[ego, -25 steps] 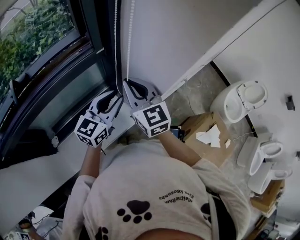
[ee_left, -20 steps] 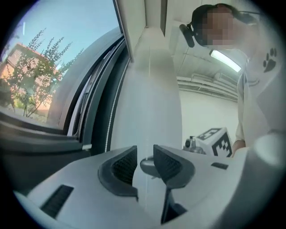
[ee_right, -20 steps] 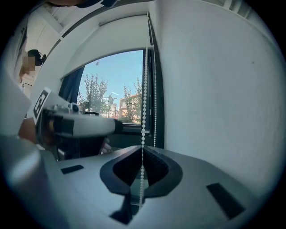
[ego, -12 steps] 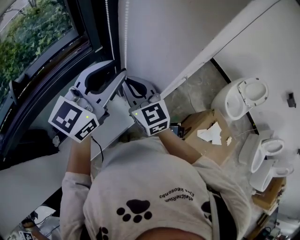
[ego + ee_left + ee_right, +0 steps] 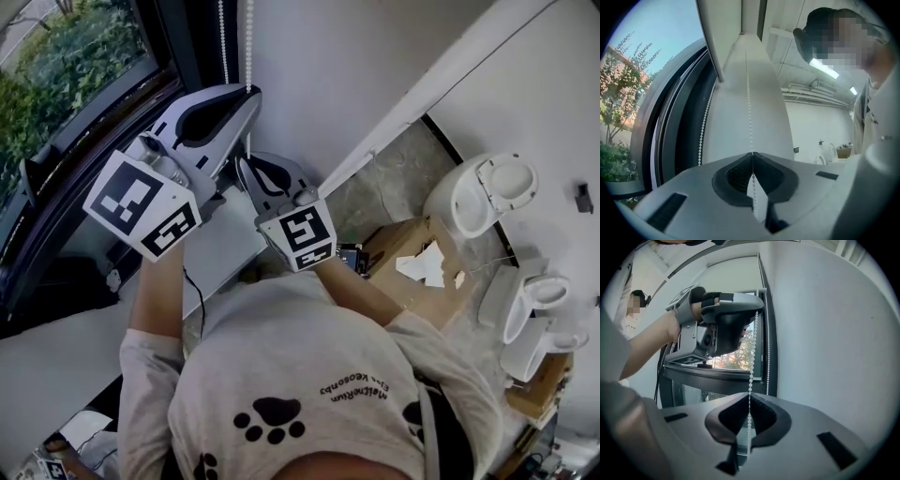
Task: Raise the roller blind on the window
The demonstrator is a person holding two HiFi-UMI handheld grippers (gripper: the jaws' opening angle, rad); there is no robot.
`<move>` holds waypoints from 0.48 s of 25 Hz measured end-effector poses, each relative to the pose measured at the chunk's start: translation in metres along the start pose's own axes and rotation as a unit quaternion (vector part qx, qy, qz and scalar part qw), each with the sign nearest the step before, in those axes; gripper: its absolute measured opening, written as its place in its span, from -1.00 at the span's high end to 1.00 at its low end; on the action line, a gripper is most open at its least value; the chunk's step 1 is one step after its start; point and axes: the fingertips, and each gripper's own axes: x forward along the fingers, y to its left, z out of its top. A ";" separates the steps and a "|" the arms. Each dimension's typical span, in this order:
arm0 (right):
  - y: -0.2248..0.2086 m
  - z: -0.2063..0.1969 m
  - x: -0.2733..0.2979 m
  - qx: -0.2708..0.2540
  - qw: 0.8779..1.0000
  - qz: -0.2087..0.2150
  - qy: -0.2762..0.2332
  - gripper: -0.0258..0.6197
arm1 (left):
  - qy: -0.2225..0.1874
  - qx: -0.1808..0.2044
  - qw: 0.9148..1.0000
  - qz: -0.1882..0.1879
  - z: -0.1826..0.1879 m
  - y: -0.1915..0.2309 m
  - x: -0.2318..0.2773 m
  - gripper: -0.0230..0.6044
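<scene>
1. Greenery fills the dark-framed window [image 5: 84,66] at the far left of the head view.
2. My left gripper [image 5: 251,94] is the higher of the two and sits just beside that frame. Its jaws have just been closing, and they now meet on the bead chain [image 5: 248,37], which runs straight up from between them in the left gripper view.
3. That chain hangs as two white strands between the window frame and the white wall [image 5: 375,66]. The strand nearer the frame hangs free, and I hold the one nearer the wall. I cannot make out the blind's cloth.
4. My right gripper [image 5: 241,162] sits just below the left one. Its jaws are pressed together on the same strand, and beads show above and below the pads.
5. Further right, a cardboard box [image 5: 384,246] stands on the floor, with white toilets [image 5: 483,197] beyond it.
</scene>
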 end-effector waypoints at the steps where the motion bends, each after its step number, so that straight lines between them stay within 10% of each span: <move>1: 0.000 0.000 -0.001 0.000 1.000 0.000 0.001 0.88 | 0.001 -0.001 1.000 -0.004 -0.001 -0.002 0.000 0.88; 12: 0.012 -0.032 -0.001 -0.003 0.999 0.004 0.034 0.88 | -0.006 -0.065 0.998 0.006 -0.032 0.001 -0.017 0.89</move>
